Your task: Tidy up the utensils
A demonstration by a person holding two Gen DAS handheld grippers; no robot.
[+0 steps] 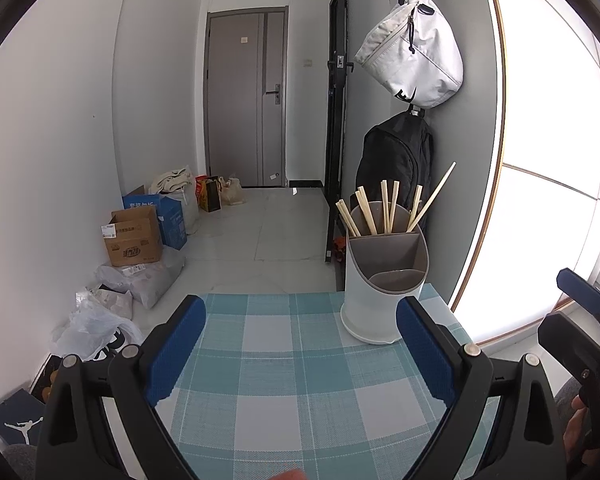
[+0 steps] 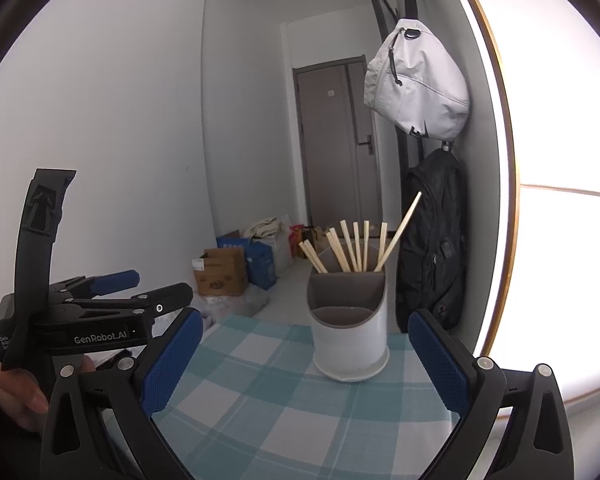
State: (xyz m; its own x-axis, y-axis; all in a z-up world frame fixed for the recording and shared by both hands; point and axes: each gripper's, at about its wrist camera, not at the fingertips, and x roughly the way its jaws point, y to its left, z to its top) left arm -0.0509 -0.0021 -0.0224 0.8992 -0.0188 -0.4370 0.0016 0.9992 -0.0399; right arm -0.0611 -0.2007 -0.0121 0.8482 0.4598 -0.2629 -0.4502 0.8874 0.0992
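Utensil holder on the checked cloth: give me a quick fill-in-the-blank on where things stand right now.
1. The chopsticks stand in the ____ compartment of the utensil holder.
2. Both the left claw and the right claw are ____.
3. The holder's front compartment is ____.
4. The white bag hangs ____ the black backpack.

Missing words: back; open; empty; above

Both grippers are held level, side by side. The left gripper (image 1: 300, 352) has its jaws spread wide, nothing between them. The right gripper (image 2: 306, 364) is likewise wide apart and empty. A hand (image 2: 12, 392) grips the left one.
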